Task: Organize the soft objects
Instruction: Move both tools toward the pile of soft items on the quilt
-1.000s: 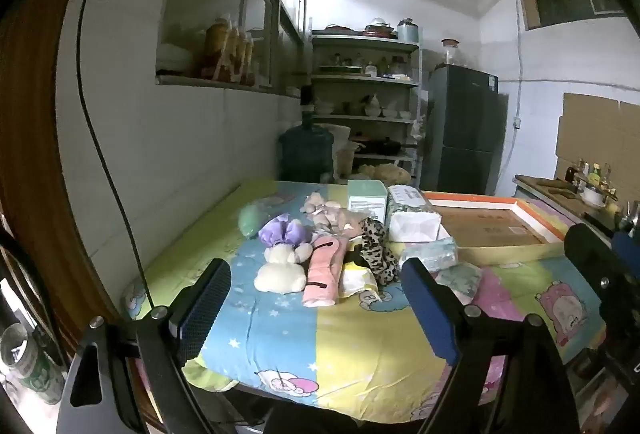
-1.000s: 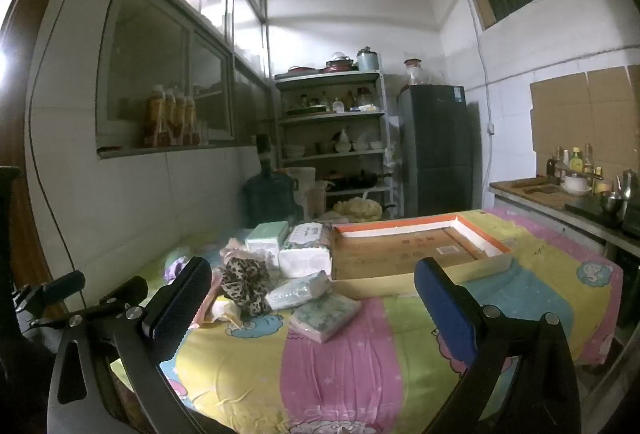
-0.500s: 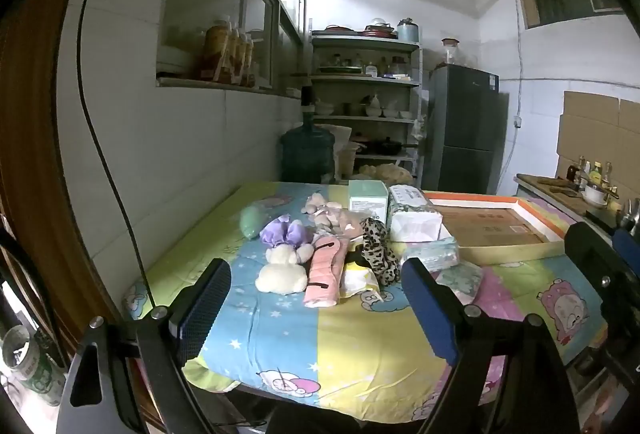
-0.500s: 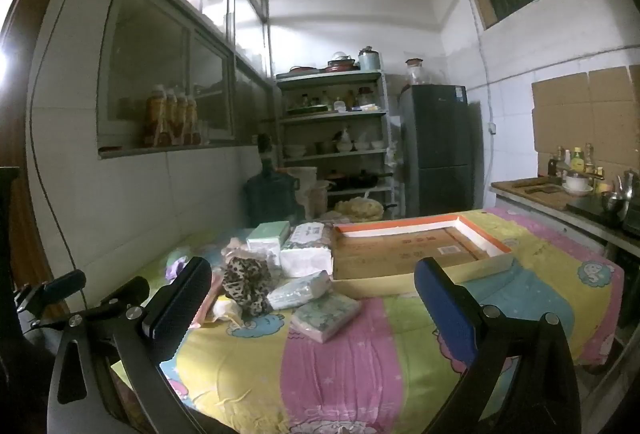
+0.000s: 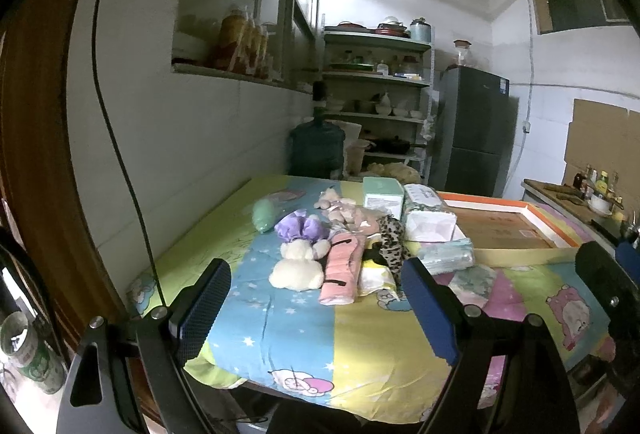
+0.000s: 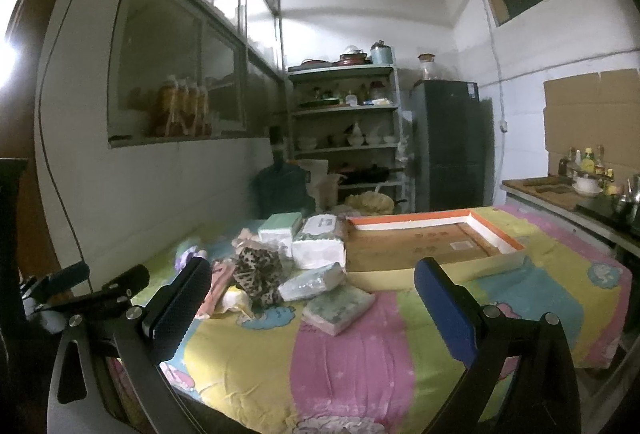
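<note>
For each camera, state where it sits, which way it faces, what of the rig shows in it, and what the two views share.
Left wrist: sits on the open left gripper, short of the table's near edge, facing the plush bear and pink cloth; its own two fingers and part of the right gripper show.
Right wrist: sits on the open right gripper, further right, facing the tissue pack and the tray; its own fingers and the left gripper at far left show.
Shared: leopard cloth, tray, shelves, fridge.
</note>
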`<state>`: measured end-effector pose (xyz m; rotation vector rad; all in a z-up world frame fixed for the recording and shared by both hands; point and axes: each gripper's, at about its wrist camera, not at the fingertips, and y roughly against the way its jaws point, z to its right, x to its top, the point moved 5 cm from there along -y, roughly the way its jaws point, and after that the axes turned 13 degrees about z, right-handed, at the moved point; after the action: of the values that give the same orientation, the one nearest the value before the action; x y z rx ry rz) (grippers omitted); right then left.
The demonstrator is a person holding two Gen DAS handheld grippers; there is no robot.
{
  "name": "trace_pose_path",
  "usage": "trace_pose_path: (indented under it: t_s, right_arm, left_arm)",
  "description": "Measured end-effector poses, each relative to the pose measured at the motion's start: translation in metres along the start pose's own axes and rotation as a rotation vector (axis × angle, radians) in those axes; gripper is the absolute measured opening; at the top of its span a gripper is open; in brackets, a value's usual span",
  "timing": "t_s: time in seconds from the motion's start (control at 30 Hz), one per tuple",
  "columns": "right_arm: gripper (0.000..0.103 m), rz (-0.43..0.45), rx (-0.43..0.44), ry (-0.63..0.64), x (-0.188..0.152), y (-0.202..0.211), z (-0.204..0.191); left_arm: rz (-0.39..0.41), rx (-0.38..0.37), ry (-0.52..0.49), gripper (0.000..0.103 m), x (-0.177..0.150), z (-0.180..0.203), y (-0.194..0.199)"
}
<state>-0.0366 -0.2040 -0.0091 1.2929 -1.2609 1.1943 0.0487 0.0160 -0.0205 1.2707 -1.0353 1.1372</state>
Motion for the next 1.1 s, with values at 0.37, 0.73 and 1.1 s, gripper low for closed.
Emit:
trace_pose_path:
  t_s: [0.37, 0.73, 1.1]
  right_arm:
    - [0.102, -0.026, 0.006, -0.002, -0.0076, -0.0054, 0.0001]
    - [0.101, -0.028, 0.005, -0.005, -0.0076, -0.0054, 0.0022]
    - [0.101, -0.026, 0.008, -0.004, -0.0077, -0.0058, 0.0016]
  left_arm:
    - [-0.026, 0.005, 0.001, 0.087, -0.0053, -0.0067, -0.0101]
    - [-0.022, -0.006, -0.016, 0.087, -0.0065, 0.0001, -0.0086]
    - [-0.021, -0.007, -0.016, 0.087, -0.007, 0.0015, -0.0079]
